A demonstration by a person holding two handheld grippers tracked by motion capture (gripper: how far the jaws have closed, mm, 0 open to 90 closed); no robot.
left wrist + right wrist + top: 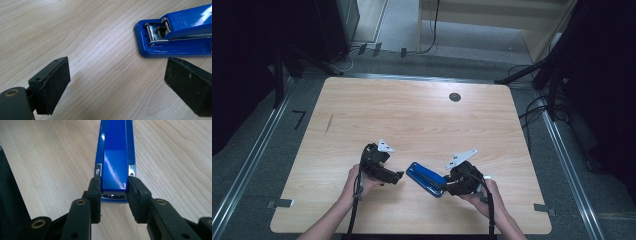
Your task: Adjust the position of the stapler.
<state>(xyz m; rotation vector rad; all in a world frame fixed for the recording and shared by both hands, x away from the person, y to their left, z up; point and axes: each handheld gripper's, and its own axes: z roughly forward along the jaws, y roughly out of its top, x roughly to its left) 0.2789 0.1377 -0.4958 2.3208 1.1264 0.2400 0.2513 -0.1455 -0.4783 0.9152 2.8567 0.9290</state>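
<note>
Blue stapler (426, 179) lies on the wooden table (412, 115), toward 6 o'clock. Right gripper (113, 190) pinches its front end at both sides. Left gripper (117, 82), jaws spread and empty, sits at the stapler's 9 o'clock.

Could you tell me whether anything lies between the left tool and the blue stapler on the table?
Nothing visible does. In the left gripper view, bare table separates the open left tool from the stapler, whose far end sits between the right tool's jaws.
</note>
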